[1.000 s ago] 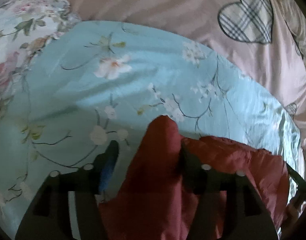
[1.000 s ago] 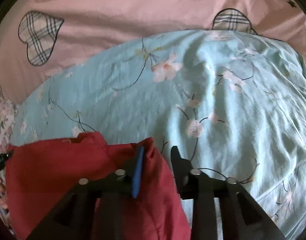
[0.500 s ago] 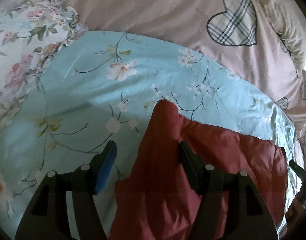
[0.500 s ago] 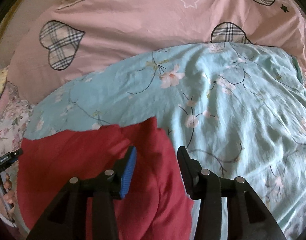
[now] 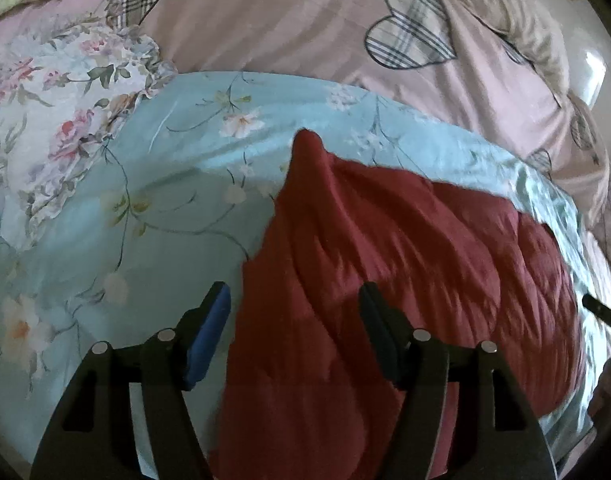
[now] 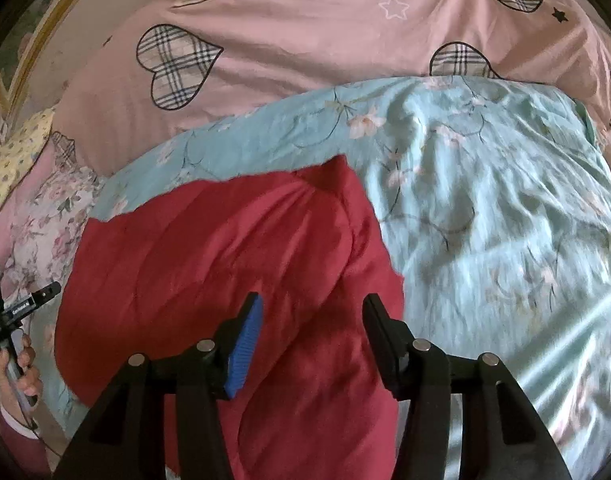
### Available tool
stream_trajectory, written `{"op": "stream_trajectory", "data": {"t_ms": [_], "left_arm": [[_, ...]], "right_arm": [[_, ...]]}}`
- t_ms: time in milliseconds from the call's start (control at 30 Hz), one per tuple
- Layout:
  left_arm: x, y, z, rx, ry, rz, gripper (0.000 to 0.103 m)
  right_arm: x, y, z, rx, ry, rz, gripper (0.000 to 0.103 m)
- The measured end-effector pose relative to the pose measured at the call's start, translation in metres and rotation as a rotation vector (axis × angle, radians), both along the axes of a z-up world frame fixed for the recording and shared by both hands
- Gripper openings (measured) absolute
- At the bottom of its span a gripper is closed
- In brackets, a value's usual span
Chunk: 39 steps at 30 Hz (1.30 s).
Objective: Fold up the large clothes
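While the red garment (image 6: 233,264) lies folded on the blue floral quilt (image 6: 485,208), your left gripper (image 5: 293,320) and right gripper (image 6: 311,320), jaws just widening, seemingly grip nothing.

Place: a bedroom in a home, as is shown by a made-up bed filling both views.
Bedding: a pink sheet (image 6: 305,48) printed with checked hearts and small stars is spread across the far side of the bed.
Cover: a light blue flowered quilt (image 6: 485,200) is laid over the sheet's near side.
Left edge: a white rose-print cloth with frills (image 5: 45,128) is seen.
Far corner: a beige pillow (image 5: 517,28) is seen.
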State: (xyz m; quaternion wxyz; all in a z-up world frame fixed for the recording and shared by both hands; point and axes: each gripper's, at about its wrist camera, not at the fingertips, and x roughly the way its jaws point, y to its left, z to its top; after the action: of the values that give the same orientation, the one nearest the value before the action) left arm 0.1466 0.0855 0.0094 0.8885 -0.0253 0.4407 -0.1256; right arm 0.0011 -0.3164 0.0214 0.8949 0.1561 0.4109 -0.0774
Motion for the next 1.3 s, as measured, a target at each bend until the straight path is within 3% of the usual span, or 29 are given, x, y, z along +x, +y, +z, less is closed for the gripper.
{"op": "stream_trajectory", "data": {"t_ms": [133, 667, 1300], "left_arm": [[-0.021, 0.004, 0.0, 0.013, -0.008, -0.007, 0.073], [-0.08, -0.005, -0.011, 0.044, 0.018, -0.025, 0.075], [-0.106, -0.065, -0.009, 0.098, 0.013, -0.167, 0.082]], "right_arm": [[-0.02, 0.01, 0.002, 0.0, -0.008, 0.001, 0.058], [-0.078, 0.059, 0.002, -0.038, -0.012, 0.029, 0.068], [-0.052, 0.13, -0.009, -0.114, -0.012, 0.172, 0.071]]}}
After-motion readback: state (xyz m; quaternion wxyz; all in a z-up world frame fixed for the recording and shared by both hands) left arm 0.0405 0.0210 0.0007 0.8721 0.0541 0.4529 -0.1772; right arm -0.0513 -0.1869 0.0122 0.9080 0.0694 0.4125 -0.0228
